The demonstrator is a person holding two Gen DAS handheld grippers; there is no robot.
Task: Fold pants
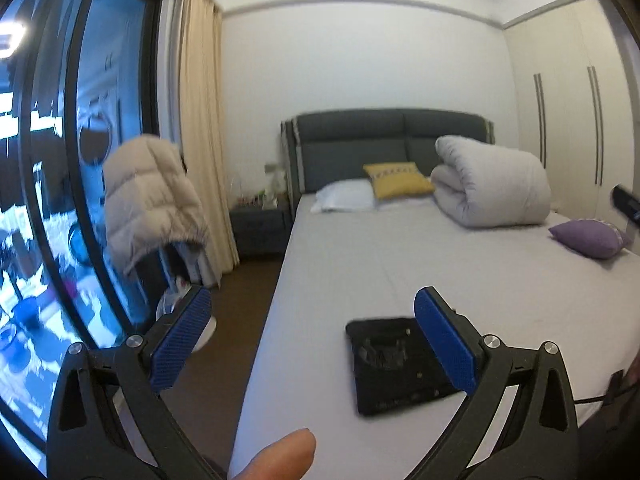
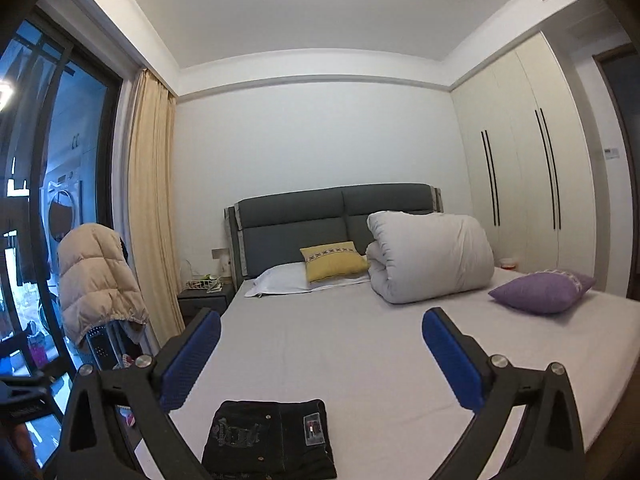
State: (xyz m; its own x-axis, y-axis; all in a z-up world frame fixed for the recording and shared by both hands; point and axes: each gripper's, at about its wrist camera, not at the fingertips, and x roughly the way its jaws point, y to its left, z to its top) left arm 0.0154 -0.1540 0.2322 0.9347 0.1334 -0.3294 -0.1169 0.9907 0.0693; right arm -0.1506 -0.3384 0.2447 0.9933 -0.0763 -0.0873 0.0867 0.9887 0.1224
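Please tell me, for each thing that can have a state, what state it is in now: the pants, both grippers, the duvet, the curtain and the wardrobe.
Pants: folded into a compact packet, lying on the bed.
Left gripper: open, holding nothing.
Right gripper: open, holding nothing.
Duvet: rolled up near the headboard.
Curtain: drawn aside.
Wardrobe: doors closed.

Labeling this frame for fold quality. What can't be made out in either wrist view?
- Pants, right wrist view: near edge cut off by the frame bottom, left side hidden behind a tool arm.
- Pants, left wrist view: blurred; a blue pad covers the right part.
- Pants label: too small to read.
- Nightstand items: too small.
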